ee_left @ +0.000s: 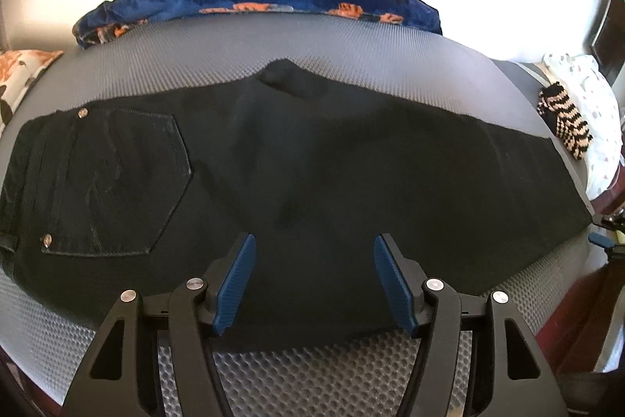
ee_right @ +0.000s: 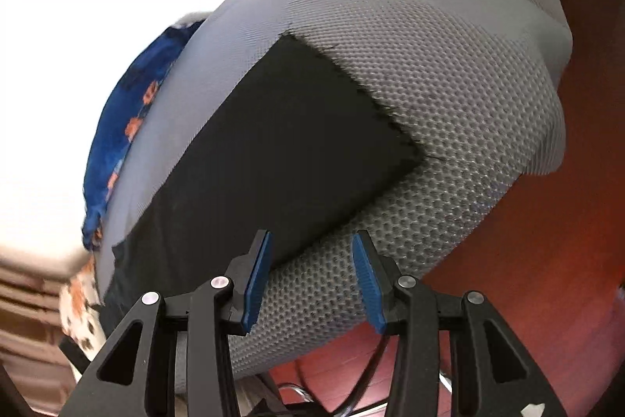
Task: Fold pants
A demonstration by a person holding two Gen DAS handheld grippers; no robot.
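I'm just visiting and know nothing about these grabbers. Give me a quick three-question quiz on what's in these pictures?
1. True or false: the left gripper is clamped on the black pants.
2. Which lies on the grey mat past the hem end: A) striped knit item B) a shoe?
3. What colour are the right gripper pads?

Key: 1 false, its jaws stand open. 2 A. 3 blue.

The left tool (ee_left: 314, 284) was held tilted downward, its blue-padded jaws spread apart with nothing gripped. The right tool (ee_right: 312, 280) was likewise angled down, jaws parted more narrowly, and empty.
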